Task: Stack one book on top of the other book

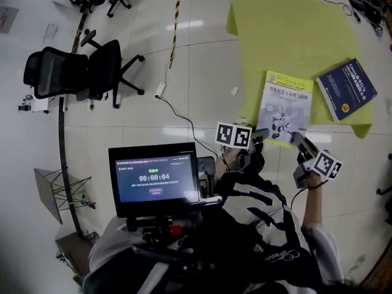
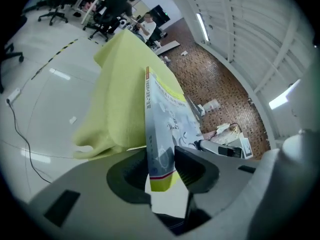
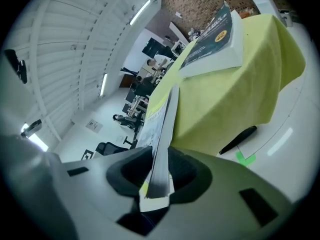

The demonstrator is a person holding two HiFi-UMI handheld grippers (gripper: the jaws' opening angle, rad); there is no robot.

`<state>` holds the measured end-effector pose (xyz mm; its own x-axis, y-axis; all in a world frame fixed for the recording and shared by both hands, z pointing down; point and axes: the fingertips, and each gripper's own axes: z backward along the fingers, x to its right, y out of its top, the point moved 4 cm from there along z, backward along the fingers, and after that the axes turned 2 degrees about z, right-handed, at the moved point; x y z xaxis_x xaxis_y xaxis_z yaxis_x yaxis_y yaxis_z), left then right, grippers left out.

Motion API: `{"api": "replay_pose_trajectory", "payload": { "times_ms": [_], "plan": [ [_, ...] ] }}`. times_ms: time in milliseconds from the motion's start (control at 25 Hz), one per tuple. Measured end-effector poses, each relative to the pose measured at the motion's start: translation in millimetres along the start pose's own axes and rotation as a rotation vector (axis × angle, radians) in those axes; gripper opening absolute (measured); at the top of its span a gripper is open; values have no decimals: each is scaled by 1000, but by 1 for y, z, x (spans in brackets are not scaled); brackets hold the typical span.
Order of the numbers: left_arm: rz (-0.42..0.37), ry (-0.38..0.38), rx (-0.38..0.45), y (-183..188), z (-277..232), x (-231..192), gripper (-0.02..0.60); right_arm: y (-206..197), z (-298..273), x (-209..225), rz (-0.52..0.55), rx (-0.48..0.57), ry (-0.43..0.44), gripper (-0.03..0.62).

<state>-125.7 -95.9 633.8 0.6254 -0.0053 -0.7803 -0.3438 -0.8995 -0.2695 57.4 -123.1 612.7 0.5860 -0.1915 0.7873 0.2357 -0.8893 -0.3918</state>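
Observation:
A grey and yellow book lies on the yellow-green cloth, its near edge at the cloth's front edge. My left gripper is shut on the book's near left corner; in the left gripper view the spine stands between the jaws of that gripper. My right gripper is shut on the near right corner, with the page edge pinched between the jaws of that gripper. A dark blue book lies to the right on the cloth, also visible in the right gripper view.
Black office chairs stand at the left, and a cable runs across the white floor. A screen sits at my chest. A black pen-like object and a green tape mark lie on the floor under the cloth's edge.

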Motion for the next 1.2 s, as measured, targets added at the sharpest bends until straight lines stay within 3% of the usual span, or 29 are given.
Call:
{"api": "replay_pose_trajectory", "payload": {
  "times_ms": [240, 480, 720, 960, 1200],
  "plan": [
    [-146, -11, -1, -9, 39, 28, 147, -23, 20, -34, -59, 57, 54, 95],
    [-206, -54, 45, -1, 61, 60, 149, -17, 39, -55, 28, 99, 68, 100],
    [-367, -77, 41, 13, 75, 90, 150, -7, 56, -83, 67, 175, 69, 101],
    [-427, -147, -1, 45, 16, 150, 150, 54, 107, -58, 86, 279, -4, 101],
    [-494, -223, -72, 53, -21, 160, 150, 59, 124, -39, 72, 375, -99, 101]
  ]
}}
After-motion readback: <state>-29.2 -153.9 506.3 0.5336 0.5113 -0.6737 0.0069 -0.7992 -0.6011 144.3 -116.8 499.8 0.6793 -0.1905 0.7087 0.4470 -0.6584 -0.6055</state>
